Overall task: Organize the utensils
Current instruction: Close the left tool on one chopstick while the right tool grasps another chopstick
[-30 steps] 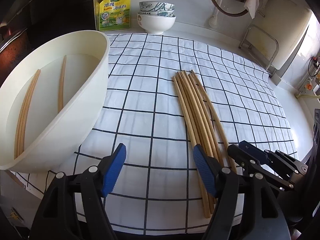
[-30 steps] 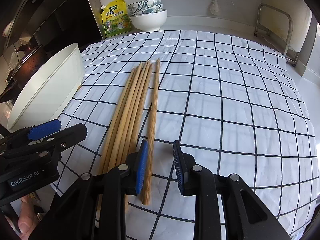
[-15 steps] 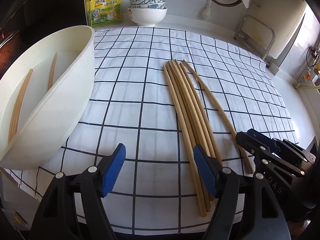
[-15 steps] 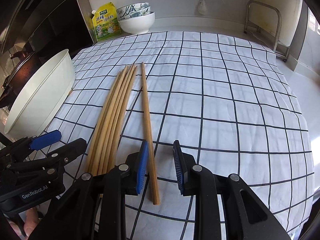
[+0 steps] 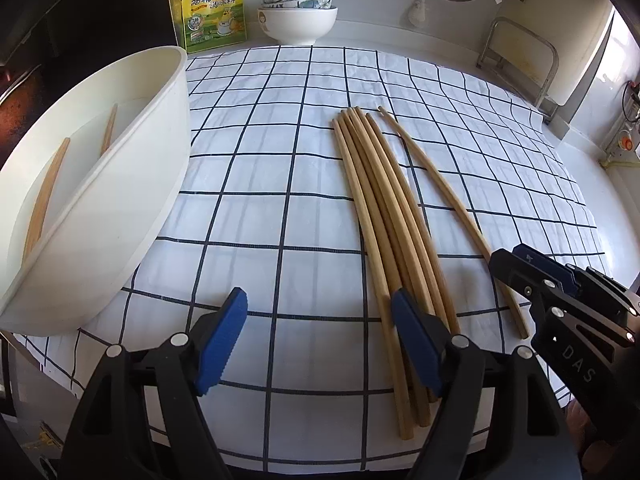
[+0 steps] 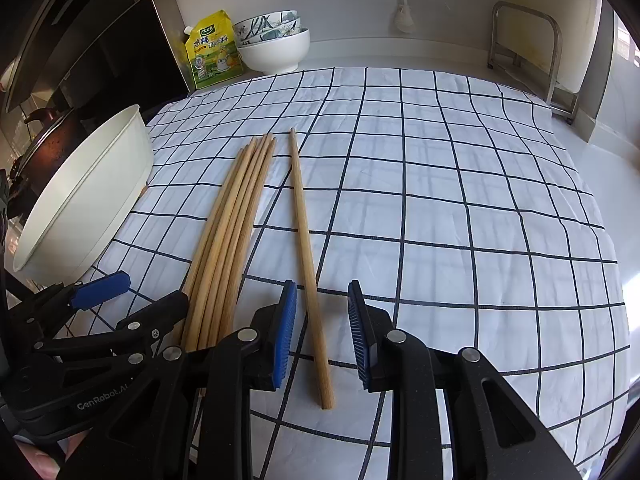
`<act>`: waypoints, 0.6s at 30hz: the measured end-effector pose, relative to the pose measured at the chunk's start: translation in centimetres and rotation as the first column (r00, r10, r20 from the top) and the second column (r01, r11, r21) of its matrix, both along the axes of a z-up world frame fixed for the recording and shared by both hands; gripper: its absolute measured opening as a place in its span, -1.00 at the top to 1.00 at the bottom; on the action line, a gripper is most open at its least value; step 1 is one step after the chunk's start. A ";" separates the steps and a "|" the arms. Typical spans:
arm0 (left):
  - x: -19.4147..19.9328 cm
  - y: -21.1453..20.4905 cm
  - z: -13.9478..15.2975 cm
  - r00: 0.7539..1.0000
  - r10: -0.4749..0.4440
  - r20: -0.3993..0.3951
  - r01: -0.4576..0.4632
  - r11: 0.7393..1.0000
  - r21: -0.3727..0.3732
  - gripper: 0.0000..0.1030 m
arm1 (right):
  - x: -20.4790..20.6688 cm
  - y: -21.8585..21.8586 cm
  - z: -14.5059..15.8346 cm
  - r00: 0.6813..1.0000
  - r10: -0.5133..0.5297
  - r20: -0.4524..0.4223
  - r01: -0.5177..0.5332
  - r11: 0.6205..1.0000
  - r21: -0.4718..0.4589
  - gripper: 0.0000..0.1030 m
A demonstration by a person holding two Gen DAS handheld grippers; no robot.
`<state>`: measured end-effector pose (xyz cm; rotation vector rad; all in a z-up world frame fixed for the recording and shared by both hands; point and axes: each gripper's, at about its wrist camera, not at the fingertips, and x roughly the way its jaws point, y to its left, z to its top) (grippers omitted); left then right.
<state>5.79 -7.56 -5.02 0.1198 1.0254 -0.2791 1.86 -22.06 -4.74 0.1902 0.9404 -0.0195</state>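
We note a white counter (image 6: 608, 184) under a checked cloth (image 6: 460, 208), pale back wall (image 6: 340, 0), strong daylight from right.

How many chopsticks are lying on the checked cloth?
6: five bunched together, one lone chopstick just right of them. At least two more lie inside the white basin; others may be hidden.

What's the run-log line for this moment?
left tongs: opening, empty | right tongs: open astride single chopstick | bundle: on cloth | tub: two chopsticks
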 end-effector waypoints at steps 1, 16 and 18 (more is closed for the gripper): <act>-0.1 0.0 -0.1 1.000 0.000 -0.003 0.000 1.000 0.009 -0.42 | 0.0 0.0 0.0 1.000 -0.001 0.000 0.001 1.000 0.001 0.51; 0.0 1.0 -0.1 0.998 0.055 0.010 -0.056 0.996 0.065 -0.42 | 0.2 -0.1 -0.2 1.000 0.004 -0.004 -0.004 1.000 -0.004 0.48; 0.2 0.9 -0.2 0.998 0.059 0.008 -0.059 0.996 0.063 -0.42 | 0.4 0.0 -0.3 1.000 0.006 -0.006 -0.006 1.000 -0.007 0.48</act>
